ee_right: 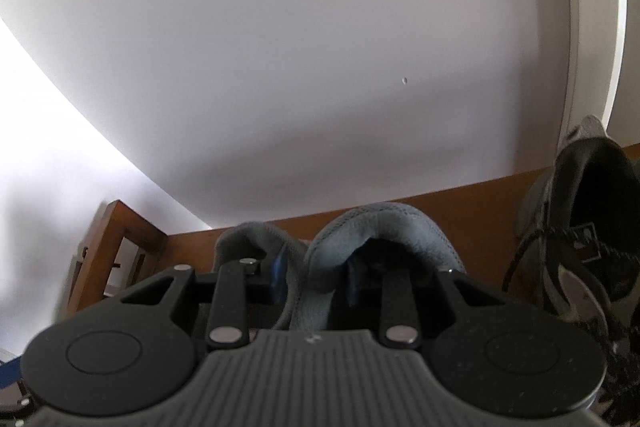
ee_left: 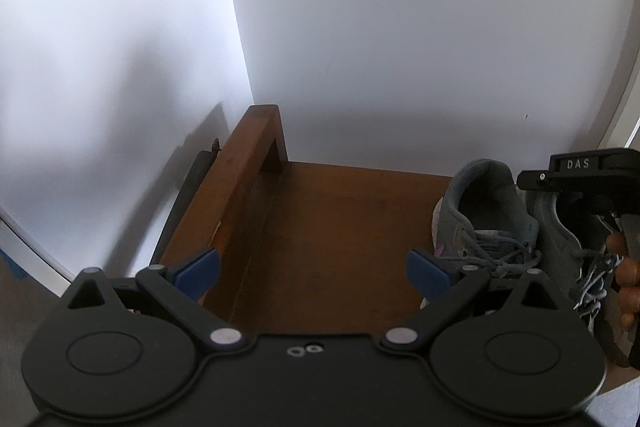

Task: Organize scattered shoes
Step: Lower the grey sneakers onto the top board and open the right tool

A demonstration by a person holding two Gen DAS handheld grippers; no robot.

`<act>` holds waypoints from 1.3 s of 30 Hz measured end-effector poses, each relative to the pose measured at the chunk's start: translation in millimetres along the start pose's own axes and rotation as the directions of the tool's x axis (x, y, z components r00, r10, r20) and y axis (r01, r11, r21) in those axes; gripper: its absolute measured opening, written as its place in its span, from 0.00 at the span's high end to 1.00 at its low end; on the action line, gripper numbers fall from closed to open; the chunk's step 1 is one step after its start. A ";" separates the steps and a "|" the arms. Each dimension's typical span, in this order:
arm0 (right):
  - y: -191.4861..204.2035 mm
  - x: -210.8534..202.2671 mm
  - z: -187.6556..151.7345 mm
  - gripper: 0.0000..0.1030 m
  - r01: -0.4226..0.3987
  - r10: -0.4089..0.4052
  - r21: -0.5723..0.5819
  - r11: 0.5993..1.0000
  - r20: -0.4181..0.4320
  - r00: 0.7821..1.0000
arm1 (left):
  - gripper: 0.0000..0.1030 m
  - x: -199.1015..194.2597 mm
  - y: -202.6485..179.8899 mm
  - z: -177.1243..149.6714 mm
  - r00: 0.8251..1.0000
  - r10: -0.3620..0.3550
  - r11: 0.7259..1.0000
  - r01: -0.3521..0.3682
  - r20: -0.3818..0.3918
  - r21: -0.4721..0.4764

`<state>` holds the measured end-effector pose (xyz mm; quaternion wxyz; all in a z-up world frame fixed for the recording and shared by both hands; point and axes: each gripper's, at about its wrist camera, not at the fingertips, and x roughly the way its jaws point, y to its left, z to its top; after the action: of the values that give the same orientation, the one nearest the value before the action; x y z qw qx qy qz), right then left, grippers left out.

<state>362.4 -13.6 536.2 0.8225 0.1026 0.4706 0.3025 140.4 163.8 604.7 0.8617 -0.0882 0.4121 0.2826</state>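
Shoes: two grey lace-up sneakers sat side by side on a brown wooden shelf (ee_left: 320, 227) against a white wall (ee_left: 400, 27). The left grey sneaker (ee_left: 480, 223) rested on the shelf's right part, heel toward the wall. The right grey sneaker (ee_left: 568, 247) was just beside it, touching or nearly so; can't tell which.

Right claw (ee_right: 316, 279) was closed on that right grey sneaker (ee_right: 384, 239) at the heel collar w/ one blue pad outside and one inside the opening. In the left wrist view the right claw (ee_left: 576, 187) showed as a black body over the sneaker, w/ fingers of the person's hand (ee_left: 624, 267) at the frame edge.

Left claw (ee_left: 314, 275) was open wide, nothing btwn its blue pads, hanging over the bare shelf near its raised wooden side rail (ee_left: 244, 179).

A dark sneaker (ee_right: 580, 227) w/ black laces stood further right on the shelf, apart from the grey pair.
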 end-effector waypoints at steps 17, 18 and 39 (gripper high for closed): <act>-19.8 18.4 13.1 0.62 0.007 -0.007 0.034 0.999 0.006 1.000 | 0.03 21.4 -7.3 15.7 1.000 -0.013 1.000 0.013 -0.003 0.011; -19.7 13.6 12.3 0.61 0.004 -0.004 0.037 0.999 0.012 1.000 | 0.03 21.2 -9.6 16.6 1.000 -0.017 1.000 0.017 -0.001 0.017; -9.6 -124.0 -71.9 0.28 0.080 -0.093 0.083 0.993 0.156 0.983 | 0.03 17.3 -26.3 7.0 0.969 -0.245 0.943 0.243 -0.020 0.228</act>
<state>259.8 -103.2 581.5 0.8655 0.1373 0.4182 0.2391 168.4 152.0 594.0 0.8963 -0.0378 0.4240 0.1248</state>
